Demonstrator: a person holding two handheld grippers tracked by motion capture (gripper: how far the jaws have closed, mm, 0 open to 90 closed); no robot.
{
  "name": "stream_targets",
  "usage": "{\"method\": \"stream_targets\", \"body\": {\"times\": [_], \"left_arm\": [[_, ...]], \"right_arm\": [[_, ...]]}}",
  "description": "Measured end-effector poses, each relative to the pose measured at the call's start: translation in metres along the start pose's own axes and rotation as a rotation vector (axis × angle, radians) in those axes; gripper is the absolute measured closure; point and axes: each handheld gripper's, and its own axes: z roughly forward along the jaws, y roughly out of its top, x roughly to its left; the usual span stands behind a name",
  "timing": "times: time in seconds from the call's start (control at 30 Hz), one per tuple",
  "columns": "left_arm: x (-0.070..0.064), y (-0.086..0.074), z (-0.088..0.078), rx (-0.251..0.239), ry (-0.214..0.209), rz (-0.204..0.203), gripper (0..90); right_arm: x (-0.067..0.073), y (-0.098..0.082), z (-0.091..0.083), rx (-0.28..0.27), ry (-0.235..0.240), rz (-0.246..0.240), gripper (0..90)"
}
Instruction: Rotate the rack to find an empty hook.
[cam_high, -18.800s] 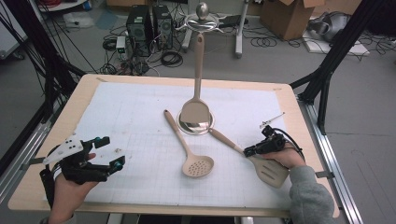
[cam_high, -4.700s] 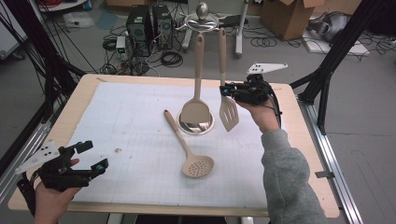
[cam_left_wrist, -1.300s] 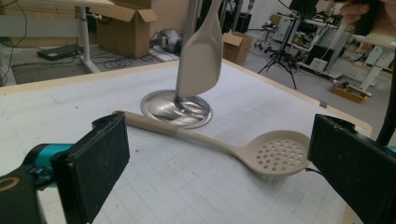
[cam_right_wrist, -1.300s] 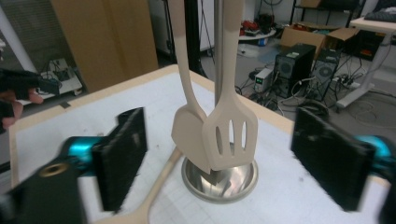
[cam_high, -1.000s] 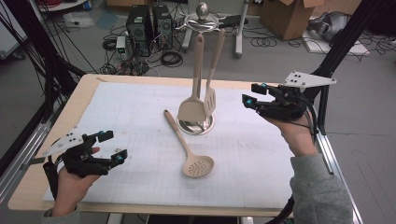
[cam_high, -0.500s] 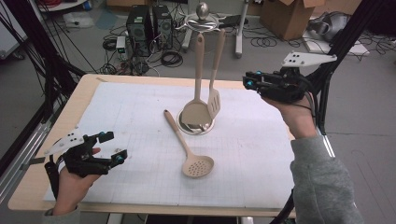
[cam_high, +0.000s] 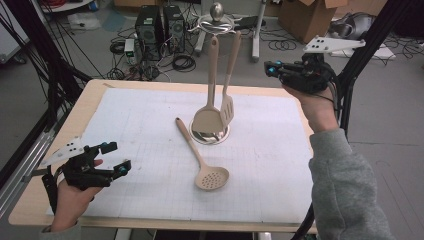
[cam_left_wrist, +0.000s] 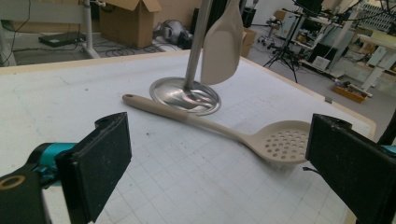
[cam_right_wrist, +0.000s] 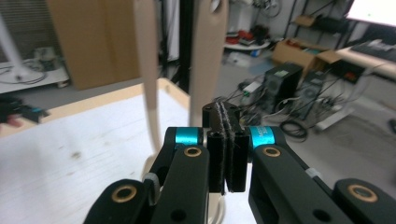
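A metal stand (cam_high: 221, 136) with a round base rises mid-table. A beige spoon (cam_high: 207, 120) and a slotted spatula (cam_high: 227, 110) hang from its top. A perforated skimmer (cam_high: 202, 161) lies flat on the white mat in front of it, also in the left gripper view (cam_left_wrist: 224, 128). My right gripper (cam_high: 270, 69) is held high to the right of the stand, and its jaws have just closed, shut with nothing between them (cam_right_wrist: 225, 121). The two hanging handles (cam_right_wrist: 208, 56) are just beyond its tips. My left gripper (cam_high: 117, 157) rests open at the table's front left, aimed at the skimmer (cam_left_wrist: 219, 172).
The white gridded mat (cam_high: 140, 125) covers most of the wooden table (cam_high: 30, 210). Black frame posts (cam_high: 367, 45) stand at the right and left sides. Computers, cables and cardboard boxes (cam_high: 305, 15) are on the floor beyond the far edge.
The right gripper rose and drew away from the stand while its jaws closed empty. The spatula it held several seconds ago hangs on the stand. The left gripper stayed put.
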Motion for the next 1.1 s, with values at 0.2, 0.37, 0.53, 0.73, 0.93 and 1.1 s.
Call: {"method": "stream_targets", "body": {"times": [0.2, 0.37, 0.53, 0.73, 0.93, 1.1], "left_arm": [[0.002, -0.002, -0.001, 0.035, -0.012, -0.004, 7.5], [0.002, -0.002, -0.005, 0.025, -0.008, -0.004, 7.5], [0.000, -0.003, -0.005, 0.031, -0.005, 0.001, 7.5], [-0.002, -0.003, -0.005, 0.030, -0.002, 0.010, 6.7], [-0.003, -0.002, -0.007, 0.009, 0.010, 0.021, 6.6], [-0.002, -0.002, -0.007, 0.011, 0.012, 0.023, 6.6]], "right_arm": [[-0.005, 0.015, 0.012, -0.006, 0.011, 0.019, 89.8], [-0.009, 0.027, 0.023, 0.000, 0.016, 0.011, 89.8], [-0.015, 0.036, 0.032, -0.010, 0.012, 0.026, 89.9], [-0.015, 0.038, 0.041, -0.011, -0.007, 0.034, 90.0], [-0.016, 0.046, 0.047, -0.012, -0.005, 0.035, 89.9], [-0.016, 0.054, 0.051, -0.002, -0.009, 0.024, 89.9]]}}
